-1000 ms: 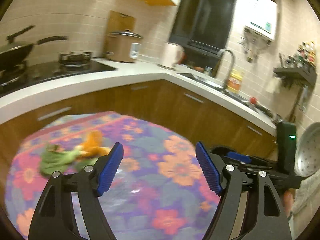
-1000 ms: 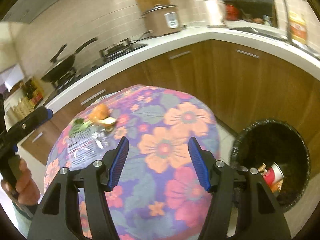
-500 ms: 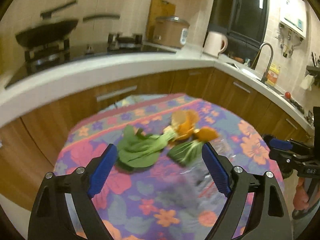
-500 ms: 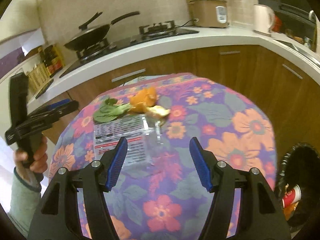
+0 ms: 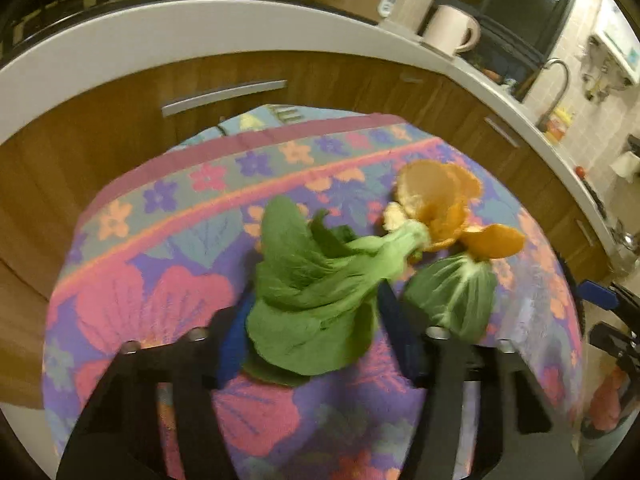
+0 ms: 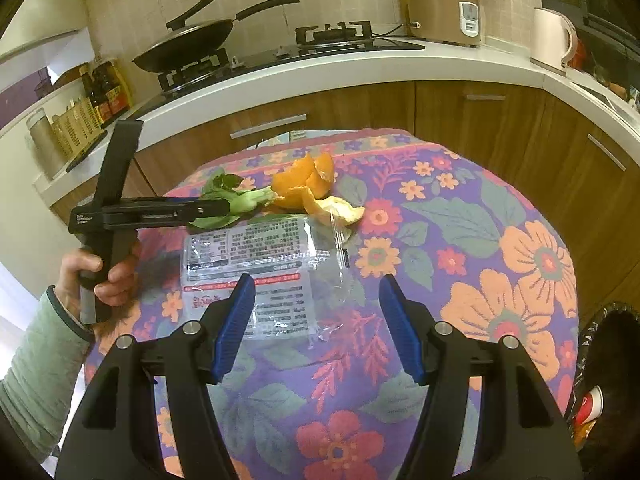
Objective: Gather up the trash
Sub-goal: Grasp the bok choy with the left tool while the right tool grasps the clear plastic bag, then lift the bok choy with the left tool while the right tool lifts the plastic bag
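The left gripper [image 5: 310, 320] has come down over the bok choy leaves [image 5: 316, 292], which lie near the far edge of the flowered worktop [image 5: 152, 300], toward its left corner. Its jaws have just been closing and now flank the leafy bunch; whether the pads already press on it I cannot tell, since the leaves hide them. The stalk end touches the orange peel [image 5: 444, 208], so a pull may drag the peel along. A second smaller leaf [image 5: 456, 296] lies just beside the right jaw, outside it. The right gripper [image 6: 316, 324] hangs about half open and empty above the clear printed wrapper [image 6: 260, 264], probably lined up for it. The black-lined bin [image 6: 608, 360] waits off the worktop's right edge.
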Demonstrator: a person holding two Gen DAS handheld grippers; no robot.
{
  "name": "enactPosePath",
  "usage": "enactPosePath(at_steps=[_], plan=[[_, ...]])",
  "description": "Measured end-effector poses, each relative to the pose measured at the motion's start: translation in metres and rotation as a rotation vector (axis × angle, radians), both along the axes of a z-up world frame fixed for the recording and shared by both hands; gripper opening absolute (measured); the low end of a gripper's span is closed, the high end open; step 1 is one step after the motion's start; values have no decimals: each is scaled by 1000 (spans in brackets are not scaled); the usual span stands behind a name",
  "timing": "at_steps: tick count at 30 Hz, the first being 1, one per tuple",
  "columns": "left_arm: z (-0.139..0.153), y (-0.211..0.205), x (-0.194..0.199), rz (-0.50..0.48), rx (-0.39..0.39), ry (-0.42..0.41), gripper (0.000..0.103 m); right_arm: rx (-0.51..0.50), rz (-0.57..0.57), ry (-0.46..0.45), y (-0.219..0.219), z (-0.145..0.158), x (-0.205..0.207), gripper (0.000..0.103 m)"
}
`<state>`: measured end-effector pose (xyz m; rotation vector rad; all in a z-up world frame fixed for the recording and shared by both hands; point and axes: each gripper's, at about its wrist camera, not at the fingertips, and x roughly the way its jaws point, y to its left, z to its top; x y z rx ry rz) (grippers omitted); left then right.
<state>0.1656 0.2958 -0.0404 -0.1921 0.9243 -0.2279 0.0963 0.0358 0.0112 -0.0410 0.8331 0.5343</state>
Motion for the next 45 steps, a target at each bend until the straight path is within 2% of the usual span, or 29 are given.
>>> enactPosePath(at_steps=[2, 3, 5, 7, 10, 11, 12, 14, 17, 18, 21, 24, 28, 31, 34, 35, 37, 38, 41, 43, 45], plan=[[0, -1, -3, -10, -25, -3, 31, 5, 5, 14, 3, -3, 4, 61], [0, -1, -5, -5, -30, -4, 27, 10, 9, 25, 4, -5, 5, 61], [1, -1, -9, 7, -28, -13, 11, 13, 17, 44, 9, -7, 4, 61], [3, 1, -14, 16, -47, -18, 8, 4, 22, 59, 13, -9, 1, 61], [5, 1, -23, 24, -73, -36, 7, -28, 50, 21, 25, -5, -13, 61], [5, 1, -27, 27, -78, -41, 7, -61, 47, 7, 32, -3, -16, 66], [6, 1, -28, 29, -85, -48, 7, -89, 31, 11, 35, -4, -16, 70], [9, 2, -31, 32, -105, -63, 6, -155, -35, 71, 40, -12, -12, 71], [9, 3, -34, 36, -110, -69, 6, -38, -57, 180, 25, -22, -12, 71], [8, 3, -36, 38, -105, -70, 6, 26, -45, 236, 19, -27, -14, 71], [7, 5, -38, 40, -125, -81, 6, 99, 11, 313, 21, -38, -20, 70], [8, 9, -38, 39, -155, -94, 7, 161, 21, 341, 28, -43, -16, 69], [8, 12, -40, 45, -175, -98, 6, 253, -17, 357, 26, -44, 1, 61], [8, 13, -39, 44, -171, -103, 7, 378, -73, 406, 16, -50, 17, 57], [8, 12, -38, 35, -163, -105, 7, 405, -109, 430, 14, -54, 23, 40], [8, 11, -38, 31, -155, -107, 7, 396, -107, 426, 14, -53, 22, 38], [8, 9, -38, 24, -139, -109, 7, 310, -85, 364, 16, -40, 15, 38], [8, 8, -38, 21, -135, -111, 7, 248, -67, 309, 17, -30, 10, 40], [9, 6, -38, 16, -130, -115, 7, 172, -84, 191, 3, -13, 9, 66], [9, 7, -38, 17, -134, -116, 7, 182, -87, 176, -8, -10, 22, 72], [9, 8, -38, 17, -139, -115, 7, 196, -63, 227, -14, -18, 45, 72]])
